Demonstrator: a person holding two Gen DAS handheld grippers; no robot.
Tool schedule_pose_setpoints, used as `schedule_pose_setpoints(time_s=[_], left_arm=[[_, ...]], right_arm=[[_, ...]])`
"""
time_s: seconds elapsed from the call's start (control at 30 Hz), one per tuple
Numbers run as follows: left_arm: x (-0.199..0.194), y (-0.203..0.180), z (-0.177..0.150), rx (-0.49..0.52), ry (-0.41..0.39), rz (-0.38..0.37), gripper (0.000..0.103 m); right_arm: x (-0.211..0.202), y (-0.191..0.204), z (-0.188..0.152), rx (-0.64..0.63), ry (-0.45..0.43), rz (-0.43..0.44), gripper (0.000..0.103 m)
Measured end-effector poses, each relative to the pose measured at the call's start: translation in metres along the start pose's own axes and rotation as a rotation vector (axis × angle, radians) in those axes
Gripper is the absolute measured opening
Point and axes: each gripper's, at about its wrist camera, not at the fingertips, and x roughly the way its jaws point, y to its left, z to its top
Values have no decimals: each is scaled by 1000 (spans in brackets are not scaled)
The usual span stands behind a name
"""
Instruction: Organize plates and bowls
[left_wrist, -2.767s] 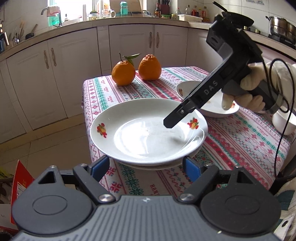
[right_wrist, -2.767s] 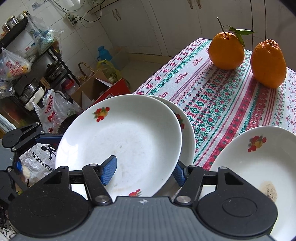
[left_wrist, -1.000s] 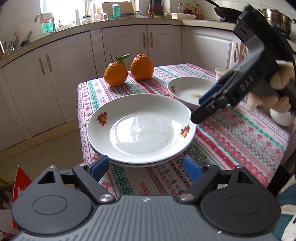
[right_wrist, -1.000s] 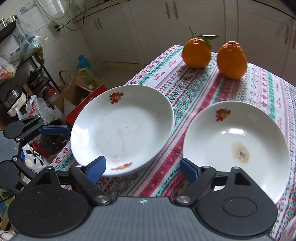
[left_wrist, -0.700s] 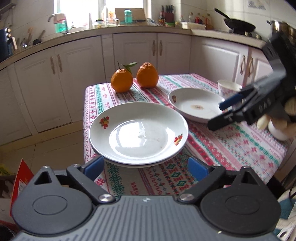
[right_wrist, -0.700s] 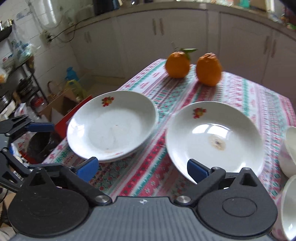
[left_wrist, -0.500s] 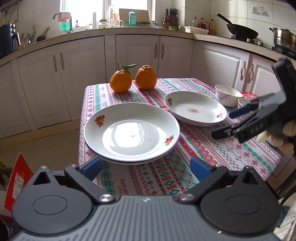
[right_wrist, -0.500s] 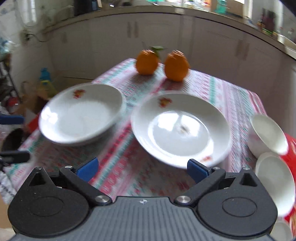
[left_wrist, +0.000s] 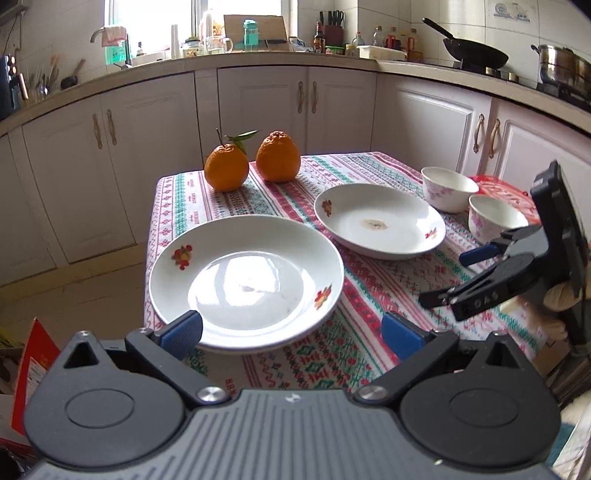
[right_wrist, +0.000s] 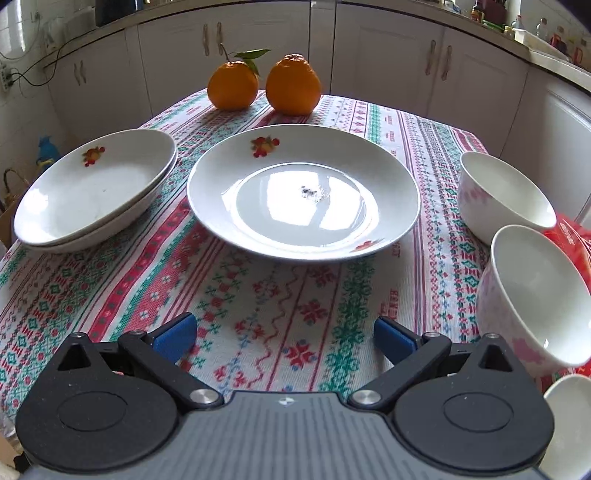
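Two plates now stacked (right_wrist: 92, 192) at table's left edge; third plate (right_wrist: 303, 192) alone mid-table, soiled at centre. Right gripper (right_wrist: 282, 334) withdrawn from stack since 2.8 s ago, jaws spread, empty, now facing third plate. Left gripper (left_wrist: 291, 328) backed off too, spread, empty. Likely next: third plate onto stack. Lower plate's rim plain only in right view; right gripper's body (left_wrist: 491, 284) only in left. Bowls (right_wrist: 506, 195) unstacked, right side.

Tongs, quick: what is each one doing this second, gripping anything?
Left tongs: open, holding nothing, just short of the stacked plates.
Right tongs: open, holding nothing, over the tablecloth.
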Motion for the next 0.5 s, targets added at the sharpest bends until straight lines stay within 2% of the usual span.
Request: schedule_pose_setpoints(time_s=[0.23,0.4,0.5], left_arm=[[18,-4,28,71,7,-17,102],[43,-8,57,127,34,-58,102],[62,-11,76,151,46,-106,102]], right_arm=[[7,-3,4,14,-38,-8,103],[14,-3,11,11,-53,-5,103],[19,-4,15,11,-55,-4,103]])
